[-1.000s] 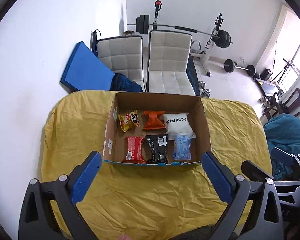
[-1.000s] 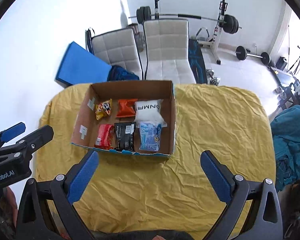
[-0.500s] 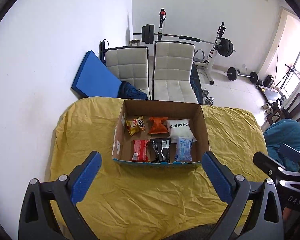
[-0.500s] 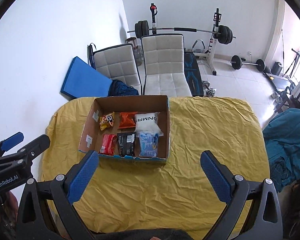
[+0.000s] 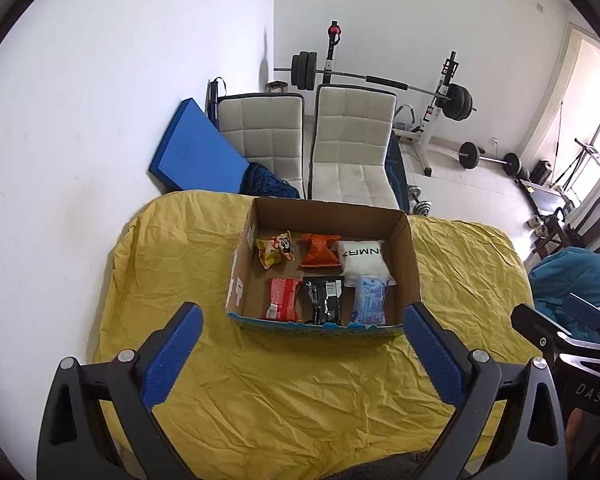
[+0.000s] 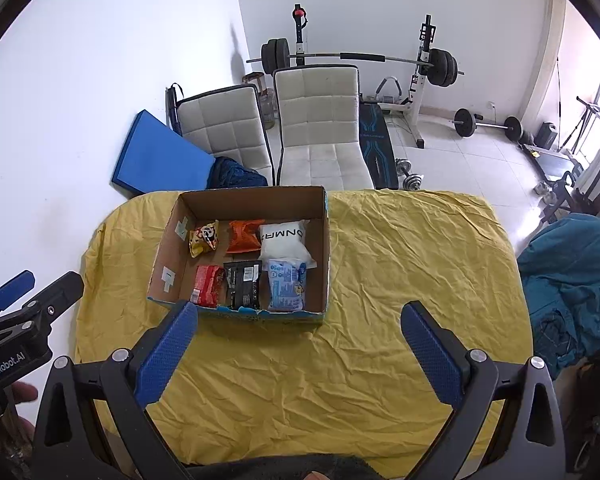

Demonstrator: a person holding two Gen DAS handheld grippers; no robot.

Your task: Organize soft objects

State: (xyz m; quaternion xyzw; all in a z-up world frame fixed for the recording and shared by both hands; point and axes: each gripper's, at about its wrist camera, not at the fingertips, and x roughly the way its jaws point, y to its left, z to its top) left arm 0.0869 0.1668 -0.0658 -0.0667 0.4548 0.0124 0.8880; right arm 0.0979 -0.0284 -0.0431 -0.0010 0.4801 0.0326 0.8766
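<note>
We hold both tongs spread apart and empty above the yellow-clothed counter (image 5: 300, 392). The six soft packets lie in two rows inside the open brown cardboard box (image 5: 414, 268), straight ahead of our left tongs (image 5: 302, 354); from our right tongs (image 6: 300, 350) it sits ahead-left, so the left looks better lined up.

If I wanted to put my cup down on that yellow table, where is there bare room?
The yellow cloth is bare right of the cardboard box, out to the table's right edge, and along the near strip between the box and the grippers. A narrower bare band lies left of the box. Inside the box the near and right parts are packed with packets; only its far-left floor shows.
</note>
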